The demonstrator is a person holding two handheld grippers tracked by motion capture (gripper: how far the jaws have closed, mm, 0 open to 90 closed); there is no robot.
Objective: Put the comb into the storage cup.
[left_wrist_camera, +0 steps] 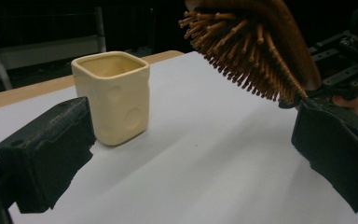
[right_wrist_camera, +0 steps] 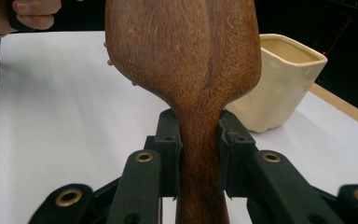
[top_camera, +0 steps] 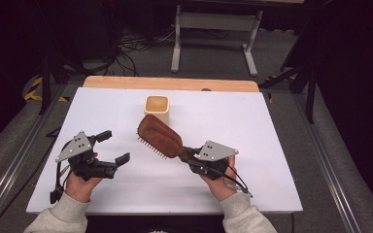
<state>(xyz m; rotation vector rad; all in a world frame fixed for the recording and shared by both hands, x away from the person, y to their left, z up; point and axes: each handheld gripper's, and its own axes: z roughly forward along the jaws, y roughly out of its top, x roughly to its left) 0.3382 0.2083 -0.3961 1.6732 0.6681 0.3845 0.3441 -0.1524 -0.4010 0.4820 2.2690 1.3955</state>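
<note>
Hairbrush (top_camera: 159, 136), brown wood, sits mid-frame in the high view, head angled toward upper left, bristles facing lower left, handle running down-right into the right gripper (top_camera: 190, 154). Right gripper jaws clamp tight on the handle; right gripper view shows both black pads pressed against the narrow wooden neck (right_wrist_camera: 200, 140) at centre-bottom, broad brush back filling the upper middle of the frame. Brush is lifted off the white table (top_camera: 252, 131), head hanging just in front of the cream square cup (top_camera: 156, 107), which stands upright at upper centre of the sheet. Cannot tell if brush and cup touch; in the left gripper view they look apart, cup (left_wrist_camera: 113, 95) at left-centre, bristles (left_wrist_camera: 242, 51) at upper right.

Left gripper (top_camera: 116, 146) sits at lower left of the high view, held in the person's left hand (top_camera: 80, 182), jaws spread wide with nothing between them. Left gripper view confirms: one black jaw lower left, the other at right edge, bare white table between. Left gripper is near the brush head but apart from it. Grey plate on each gripper, cable trailing off the left one toward lower left
</note>
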